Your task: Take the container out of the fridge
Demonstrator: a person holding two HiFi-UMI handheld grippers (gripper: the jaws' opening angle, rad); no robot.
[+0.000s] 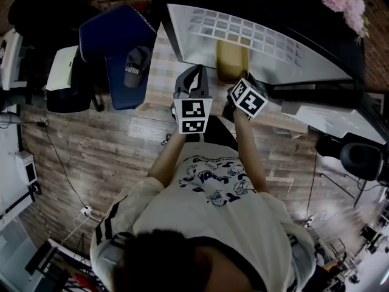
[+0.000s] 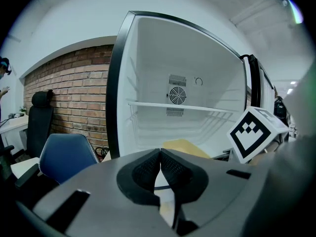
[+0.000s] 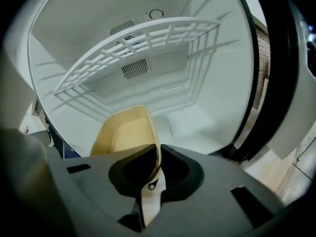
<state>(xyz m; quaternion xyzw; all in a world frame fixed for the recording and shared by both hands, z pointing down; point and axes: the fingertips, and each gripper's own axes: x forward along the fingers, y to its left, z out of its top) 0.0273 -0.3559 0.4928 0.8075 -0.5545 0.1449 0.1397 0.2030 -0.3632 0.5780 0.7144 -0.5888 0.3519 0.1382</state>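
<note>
A pale yellow open container (image 3: pixel 123 132) sits at the front of the open fridge's white floor (image 3: pixel 197 122). My right gripper (image 3: pixel 156 158) is shut on the container's near rim. In the head view the container (image 1: pixel 232 58) lies just beyond the right gripper (image 1: pixel 238 90) at the fridge mouth (image 1: pixel 200 26). My left gripper (image 2: pixel 160 157) is shut with nothing between its jaws, held left of the container (image 2: pixel 185 146) in front of the fridge. The left gripper (image 1: pixel 193 81) hangs beside the right one.
A white wire shelf (image 3: pixel 138 43) spans the fridge above the container. The fridge door (image 1: pixel 328 111) stands open to the right. A blue chair (image 1: pixel 118 38) with a cap (image 1: pixel 137 66) stands left of the fridge, beside a black chair (image 2: pixel 38 127) and a brick wall (image 2: pixel 74 93).
</note>
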